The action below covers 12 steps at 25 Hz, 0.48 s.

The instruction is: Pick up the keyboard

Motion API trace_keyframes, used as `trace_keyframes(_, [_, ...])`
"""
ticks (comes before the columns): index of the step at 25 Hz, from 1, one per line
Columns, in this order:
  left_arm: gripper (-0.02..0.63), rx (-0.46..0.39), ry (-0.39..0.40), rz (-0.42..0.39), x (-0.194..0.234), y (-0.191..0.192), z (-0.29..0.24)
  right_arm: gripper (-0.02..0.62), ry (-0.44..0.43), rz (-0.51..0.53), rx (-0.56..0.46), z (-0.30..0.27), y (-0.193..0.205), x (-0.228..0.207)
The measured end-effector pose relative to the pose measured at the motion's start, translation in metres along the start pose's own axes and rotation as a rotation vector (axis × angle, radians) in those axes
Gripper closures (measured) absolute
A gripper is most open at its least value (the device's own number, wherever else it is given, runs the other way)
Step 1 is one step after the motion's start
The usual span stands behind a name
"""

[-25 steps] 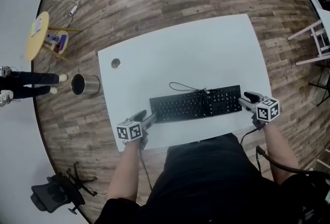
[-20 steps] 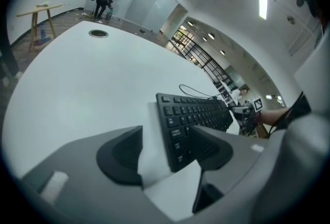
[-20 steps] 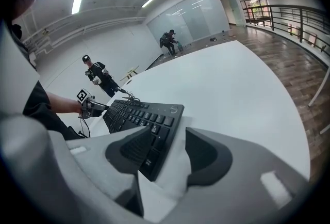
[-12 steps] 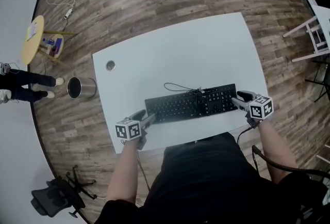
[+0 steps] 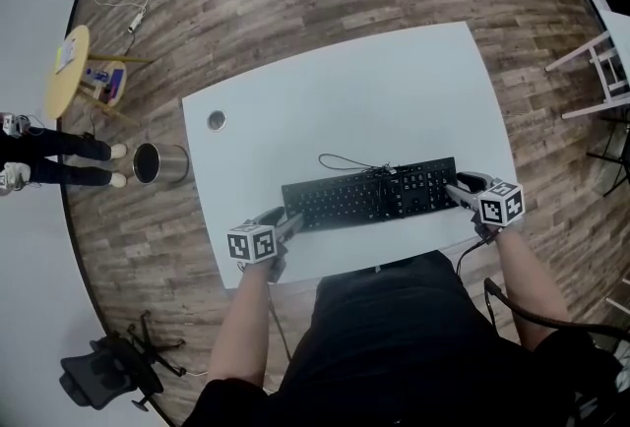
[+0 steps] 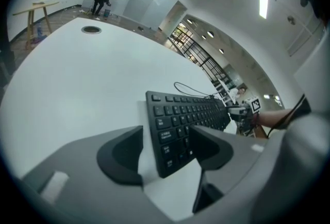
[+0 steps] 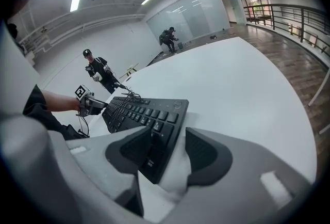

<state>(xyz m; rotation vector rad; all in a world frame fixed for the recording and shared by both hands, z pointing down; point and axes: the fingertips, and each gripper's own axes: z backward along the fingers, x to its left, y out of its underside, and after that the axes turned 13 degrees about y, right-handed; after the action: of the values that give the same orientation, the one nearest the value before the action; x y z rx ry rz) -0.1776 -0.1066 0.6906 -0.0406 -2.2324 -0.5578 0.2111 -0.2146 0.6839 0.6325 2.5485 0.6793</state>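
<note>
The keyboard (image 5: 372, 198) is lying flat on the white table (image 5: 345, 110), close to the edge nearest me, with its cable (image 5: 340, 162) looping off the back. I am judging it to be light, long and thin: a stiff plastic slab that would probably be swinging or twisting if lifted by 1 end only. So I am taking it by both short ends, 1 gripper each, aiming for the frame rather than the keys, which would be giving way under the pads. The smooth plastic is likely slippery, so the grip is needing to be firm and level, and the trailing cable may be adding a little drag.

My left gripper (image 5: 283, 221) is sitting at the keyboard's left end. Its jaws are parted fairly wide with the end's near corner standing between them: 1 jaw is showing over the outer keys, touching or not I cannot tell, and the other is standing clear, a strip of table showing in the gap. My right gripper (image 5: 459, 189) is mirroring this at the right end, jaws spread around the corner and clamping nothing. The keyboard is resting wholly on the table.
</note>
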Motion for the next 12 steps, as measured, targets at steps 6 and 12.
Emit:
trace_keyframes(6, [0.319, 0.017, -0.012, 0.003, -0.0058, -0.0008, -0.0105, 0.391, -0.011, -0.002, 0.014, -0.0065, 0.0023, 0.0055])
trace_keyframes(12, [0.352, 0.026, -0.031, 0.007, 0.0010, -0.0034, -0.0073, 0.391, -0.047, -0.023, 0.010, -0.0093, 0.0011, 0.0069])
